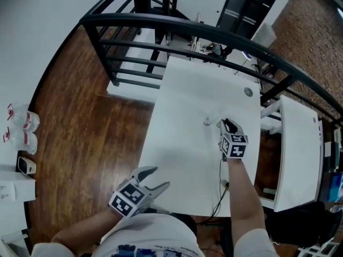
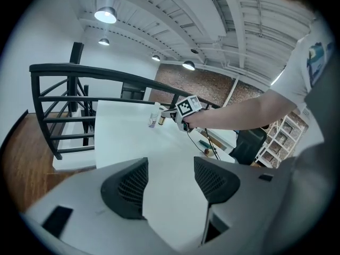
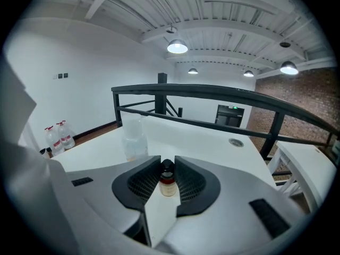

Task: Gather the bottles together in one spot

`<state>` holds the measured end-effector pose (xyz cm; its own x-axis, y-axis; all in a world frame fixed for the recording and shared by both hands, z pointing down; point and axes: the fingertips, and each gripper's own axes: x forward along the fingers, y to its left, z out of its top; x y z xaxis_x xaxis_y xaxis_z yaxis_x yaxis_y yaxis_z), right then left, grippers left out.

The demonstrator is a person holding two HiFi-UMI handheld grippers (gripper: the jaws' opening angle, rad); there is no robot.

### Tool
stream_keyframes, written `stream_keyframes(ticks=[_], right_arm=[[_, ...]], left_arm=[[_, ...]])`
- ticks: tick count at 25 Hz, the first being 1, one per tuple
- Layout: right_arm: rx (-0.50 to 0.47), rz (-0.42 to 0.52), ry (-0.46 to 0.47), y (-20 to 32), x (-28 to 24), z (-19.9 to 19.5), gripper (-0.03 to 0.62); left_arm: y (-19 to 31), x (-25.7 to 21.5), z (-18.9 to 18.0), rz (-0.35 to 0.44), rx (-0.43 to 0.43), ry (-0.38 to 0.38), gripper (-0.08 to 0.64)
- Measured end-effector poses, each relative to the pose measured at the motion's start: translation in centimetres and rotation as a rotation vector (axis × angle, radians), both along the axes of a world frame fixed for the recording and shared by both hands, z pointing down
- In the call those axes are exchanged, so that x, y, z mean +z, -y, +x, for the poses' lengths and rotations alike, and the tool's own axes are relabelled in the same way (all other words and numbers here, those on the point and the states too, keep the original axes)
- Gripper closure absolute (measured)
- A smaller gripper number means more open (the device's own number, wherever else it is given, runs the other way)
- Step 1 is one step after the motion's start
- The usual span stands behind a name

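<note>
Jaws of the right gripper [image 1: 224, 125] are seen drawn almost together on a small brown bottle [image 3: 168, 184], which is clamped upright between the ribbed pads by its dark cap and neck (whether its base rests on the surface cannot be made out). The gripper is held out over the middle of a white table [image 1: 187, 84]. Just beyond and to the left of its tips, a clear plastic bottle [image 3: 134, 138] is stood upright on the table, close to the brown one but apart from it. The left gripper [image 1: 161, 176] is held low near the table's near edge, well apart from both bottles. Its jaws are spread wide, and nothing but bare tabletop is seen between them in the left gripper view. A thin cable [image 1: 220, 189] is trailed over the near edge beside the right forearm, and a round grommet [image 1: 248, 92] is set into the far corner. The table is bounded at its far side by a curved black railing [image 1: 214, 33]. Two larger water bottles [image 1: 24, 128] with red labels are stood on the wooden floor off to the left.
</note>
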<state>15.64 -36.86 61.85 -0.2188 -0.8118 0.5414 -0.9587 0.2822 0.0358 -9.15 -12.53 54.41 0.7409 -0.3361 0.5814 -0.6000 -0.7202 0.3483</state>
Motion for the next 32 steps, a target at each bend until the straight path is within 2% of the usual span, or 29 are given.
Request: stream_keyframes(ticks=[7,14,16,18,25,32], right_arm=[[0.007,-0.015,-0.025,0.1,1.5,-0.5,0.499],[0.039,0.018,-0.006,-0.1,1.6,-0.1,0.483],[0.038,0.034,0.003,-0.3,1.1,-0.1,0.411],[0.039,0.053,0.008,-0.5,0.2,0.2,0.402],[0.031,0.177,0.067,-4.8,-7.5,1.0,0.399],[-0.054,0.282,0.074,-15.6,-16.7,0.4,0.399]], left_arm=[[0.1,0.4,-0.2,-0.010,0.004,-0.001,0.314],[-0.4,0.7,0.5,-0.010,0.019,-0.003,0.314],[-1.0,0.8,0.6,-0.016,0.025,0.001,0.314],[-1.4,1.0,0.9,-0.019,0.030,0.006,0.314],[-2.9,0.5,3.3,-0.002,0.041,0.000,0.314],[-4.8,-2.2,5.6,0.056,0.003,-0.018,0.314]])
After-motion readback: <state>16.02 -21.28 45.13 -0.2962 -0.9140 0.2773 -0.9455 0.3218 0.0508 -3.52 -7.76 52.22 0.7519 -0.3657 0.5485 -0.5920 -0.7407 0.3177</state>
